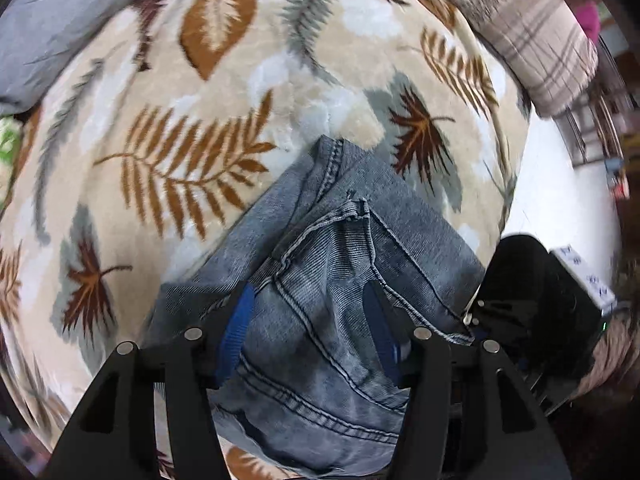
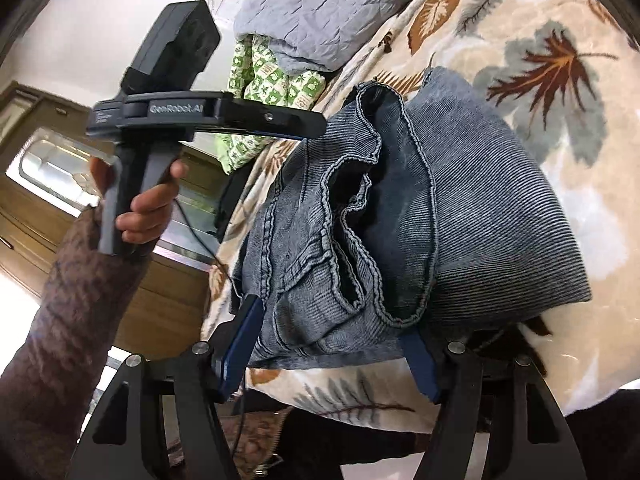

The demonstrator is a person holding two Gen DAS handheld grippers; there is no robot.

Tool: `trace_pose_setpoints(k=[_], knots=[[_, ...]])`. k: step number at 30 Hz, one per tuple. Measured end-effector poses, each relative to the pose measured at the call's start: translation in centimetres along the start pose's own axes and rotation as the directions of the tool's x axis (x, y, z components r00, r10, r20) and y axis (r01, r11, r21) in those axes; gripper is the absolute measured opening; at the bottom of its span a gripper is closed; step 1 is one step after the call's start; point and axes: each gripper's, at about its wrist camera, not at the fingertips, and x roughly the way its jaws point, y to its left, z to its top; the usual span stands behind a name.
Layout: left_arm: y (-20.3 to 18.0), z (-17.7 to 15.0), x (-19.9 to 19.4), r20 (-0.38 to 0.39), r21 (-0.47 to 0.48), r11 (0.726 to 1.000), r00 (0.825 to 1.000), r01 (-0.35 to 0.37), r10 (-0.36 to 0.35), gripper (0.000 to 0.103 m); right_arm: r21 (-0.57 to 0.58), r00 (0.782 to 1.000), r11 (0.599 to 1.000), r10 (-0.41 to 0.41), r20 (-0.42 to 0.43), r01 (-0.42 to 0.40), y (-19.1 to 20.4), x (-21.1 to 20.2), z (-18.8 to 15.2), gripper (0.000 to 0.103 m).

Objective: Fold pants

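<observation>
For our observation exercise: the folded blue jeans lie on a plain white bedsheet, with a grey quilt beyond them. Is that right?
Not quite. The folded jeans lie on a cream blanket printed with leaves, not a plain white sheet; the left wrist view shows it. The grey quilt does lie beyond.

Both hand-held grippers (image 1: 308,328) (image 2: 332,344) open, jaws apart.

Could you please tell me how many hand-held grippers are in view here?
2: the left hand-held gripper above the folded jeans, and the right hand-held gripper at the jeans' near edge.
</observation>
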Motion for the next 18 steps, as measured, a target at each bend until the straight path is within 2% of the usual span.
trace_pose_setpoints(k=[3, 6, 8, 10, 11, 12, 14, 18], knots=[[0.5, 0.0, 1.9, -0.059, 0.031, 0.999, 0.998, 0.014, -0.013, 0.061, 0.035, 1.0, 0.999, 0.027, 0.002, -0.027, -0.7, 0.3, 0.3, 0.069], [0.6, -0.7, 2.1, -0.026, 0.063, 0.998, 0.999, 0.026, -0.024, 0.058, 0.056, 1.0, 0.998, 0.025, -0.005, -0.024, -1.2, 0.7, 0.3, 0.069], [0.9, -1.3, 1.4, 0.027, 0.043, 0.997, 0.998, 0.057, -0.058, 0.032, 0.082, 1.0, 0.997, 0.014, -0.009, -0.014, -1.4, 1.0, 0.4, 0.066], [1.1, -1.9, 0.9, 0.06, 0.03, 0.999, 0.997, 0.045, -0.047, 0.024, 0.099, 1.0, 0.995, -0.014, -0.007, 0.015, -1.3, 1.2, 0.7, 0.05], [1.1, -2.3, 0.6, 0.08, 0.026, 0.999, 0.996, 0.041, -0.043, 0.021, 0.103, 1.0, 0.994, -0.026, -0.006, 0.026, -1.3, 1.2, 0.9, 0.033], [1.0, -2.7, 0.4, 0.094, 0.024, 0.999, 0.995, 0.035, -0.037, 0.02, 0.114, 1.0, 0.993, -0.013, -0.005, 0.013, -1.3, 1.1, 1.1, 0.025], [0.3, -3.6, -0.4, 0.127, 0.025, 0.999, 0.992, 0.02, -0.023, 0.017, 0.142, 0.999, 0.989, 0.032, 0.007, -0.033, -1.3, 0.7, 1.4, 0.02], [-0.9, -3.8, -1.9, 0.171, 0.002, 1.0, 0.985, 0.014, -0.014, 0.016, 0.157, 0.994, 0.982, 0.104, 0.017, -0.105, -0.6, -0.3, 1.8, 0.017]])
